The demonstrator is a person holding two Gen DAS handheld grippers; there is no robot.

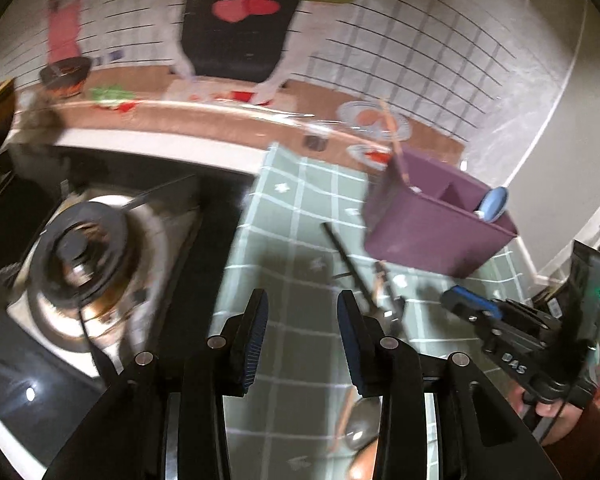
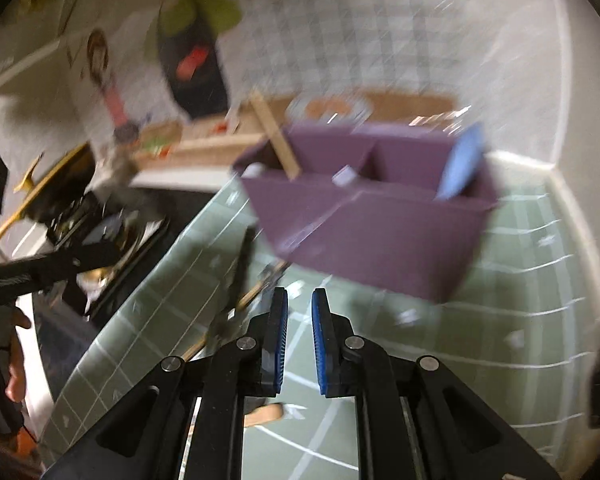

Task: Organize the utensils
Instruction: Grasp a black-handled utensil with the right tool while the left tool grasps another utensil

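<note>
A purple divided utensil holder (image 1: 440, 224) stands on a green grid mat (image 1: 300, 208); it also shows in the right wrist view (image 2: 372, 216). It holds a wooden stick (image 1: 394, 140) and a blue spoon (image 1: 494, 204). Dark-handled utensils (image 1: 352, 268) lie on the mat in front of it. A metal spoon (image 1: 360, 424) lies under my left gripper (image 1: 302, 312), which is open and empty above the mat. My right gripper (image 2: 300, 312) hovers in front of the holder, jaws narrowly apart and empty; it also shows in the left wrist view (image 1: 460, 304).
A gas stove burner (image 1: 80, 256) sits left of the mat. A wooden shelf (image 1: 228, 96) with plates (image 1: 374, 124) and small items runs along the tiled wall. A wooden handle end (image 2: 266, 414) lies on the mat (image 2: 500, 320) below my right gripper.
</note>
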